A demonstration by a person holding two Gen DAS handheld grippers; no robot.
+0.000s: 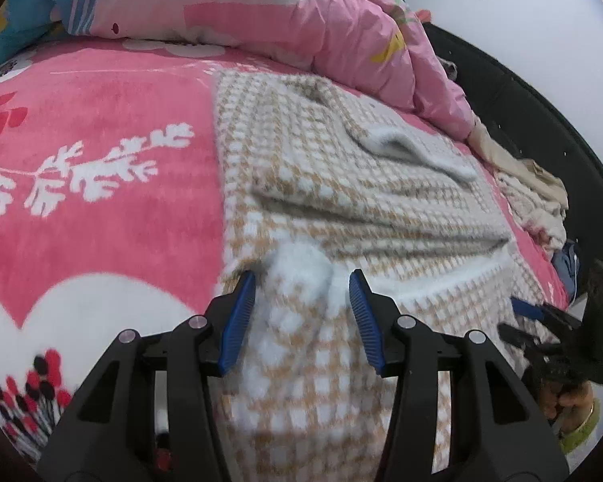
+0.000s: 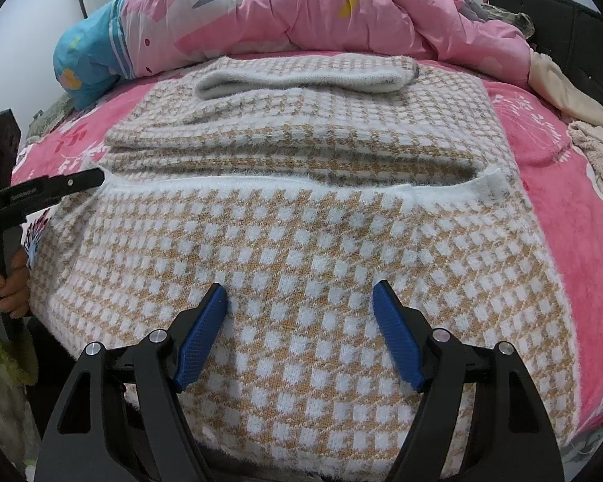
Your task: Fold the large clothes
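The fuzzy checked sweater (image 2: 301, 241) looks soft, floppy and light. Both the left tool (image 1: 301, 313) and right tool (image 2: 301, 325) gape wide; grip its white hem (image 2: 261, 184).

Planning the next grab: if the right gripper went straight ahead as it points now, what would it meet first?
Probably the checked sweater itself; the open right gripper points right onto its near panel.
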